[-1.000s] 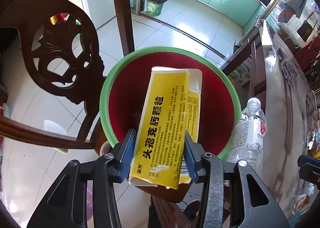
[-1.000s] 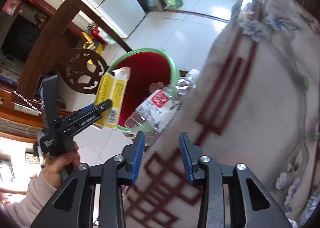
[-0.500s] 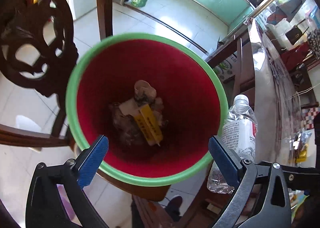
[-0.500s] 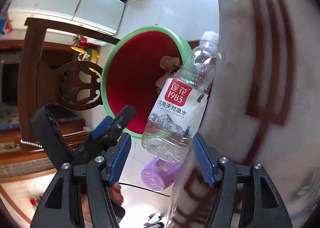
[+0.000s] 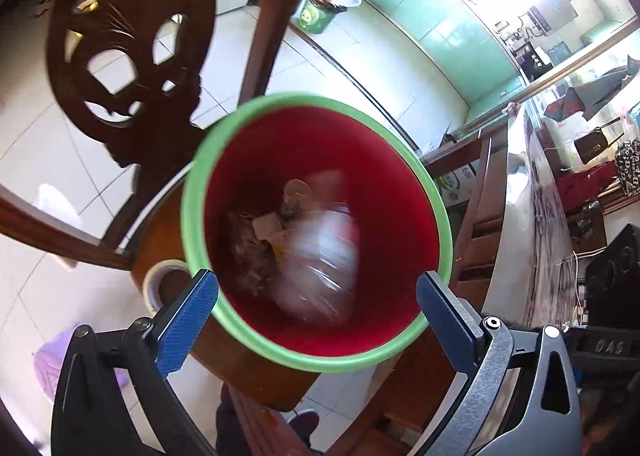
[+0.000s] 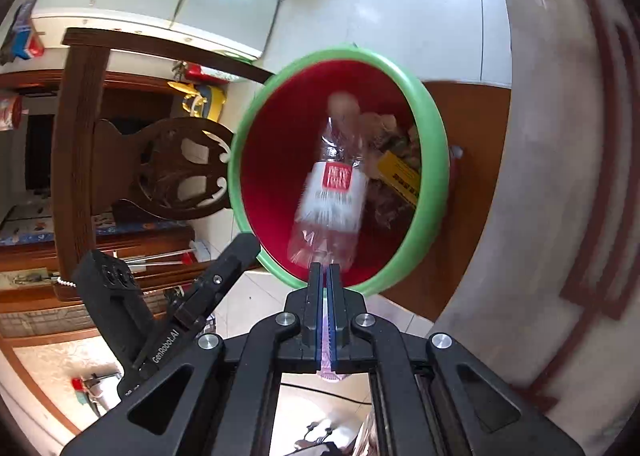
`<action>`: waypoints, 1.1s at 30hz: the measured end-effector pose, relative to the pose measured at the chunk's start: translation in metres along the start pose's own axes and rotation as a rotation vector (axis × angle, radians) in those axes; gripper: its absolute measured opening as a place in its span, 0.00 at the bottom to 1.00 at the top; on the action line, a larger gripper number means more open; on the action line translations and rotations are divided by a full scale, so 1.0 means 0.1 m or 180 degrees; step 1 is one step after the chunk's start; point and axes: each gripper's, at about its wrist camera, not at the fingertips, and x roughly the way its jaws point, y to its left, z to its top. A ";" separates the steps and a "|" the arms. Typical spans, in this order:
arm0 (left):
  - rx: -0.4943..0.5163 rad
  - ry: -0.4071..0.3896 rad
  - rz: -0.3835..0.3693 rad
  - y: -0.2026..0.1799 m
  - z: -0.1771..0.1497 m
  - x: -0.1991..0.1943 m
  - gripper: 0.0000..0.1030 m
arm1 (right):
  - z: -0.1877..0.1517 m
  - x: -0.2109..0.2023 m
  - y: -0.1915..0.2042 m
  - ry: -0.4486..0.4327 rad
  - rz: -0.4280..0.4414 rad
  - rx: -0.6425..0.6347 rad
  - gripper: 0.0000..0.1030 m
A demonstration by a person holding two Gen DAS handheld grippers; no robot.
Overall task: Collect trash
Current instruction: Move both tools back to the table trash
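A red bin with a green rim (image 5: 200, 191) (image 6: 434, 183) sits below both grippers. Inside it lies a yellow box (image 6: 398, 175) among crumpled scraps. A clear plastic water bottle (image 6: 332, 191) with a red and white label is motion-blurred inside the bin, cap end deepest; in the left wrist view the bottle (image 5: 320, 256) is a pale smear. My left gripper (image 5: 314, 286) is open wide over the bin's near rim, with nothing held. My right gripper (image 6: 325, 268) is shut just short of the bottle's base, with nothing between its fingers.
A carved dark wooden chair back (image 5: 120, 55) stands left of the bin, and a tape roll (image 5: 160, 284) lies on the wooden seat (image 6: 472, 127) under it. A patterned tablecloth (image 6: 560, 135) fills the right. A purple object (image 5: 44, 364) lies on the tiled floor.
The left gripper opened and the yellow box dropped into the bin. The bottle went from the table edge, between the right jaws, into the bin, and the right jaws closed empty.
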 end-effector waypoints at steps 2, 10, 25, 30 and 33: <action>0.0078 -0.0011 0.0089 -0.02 0.00 -0.06 0.97 | -0.04 -0.18 0.09 -0.0108 -0.0070 -0.0155 0.01; 0.0442 -0.0169 0.0215 -0.34 -0.11 -0.44 0.97 | -0.48 -1.09 0.19 -0.0607 -0.0465 -0.0566 0.08; 0.1496 -0.0448 -0.0443 -2.05 -1.10 -1.07 0.97 | -2.04 -3.16 -1.17 -0.1767 -0.1022 -0.0327 0.56; 0.1904 -0.0284 -0.0581 -2.59 -1.59 -1.05 0.97 | -2.24 -3.65 -2.02 -0.1651 -0.1458 -0.0031 0.64; 0.2045 -0.0198 -0.0634 -2.80 -1.84 -1.05 0.97 | -2.20 -3.63 -2.43 -0.1466 -0.1547 0.0056 0.64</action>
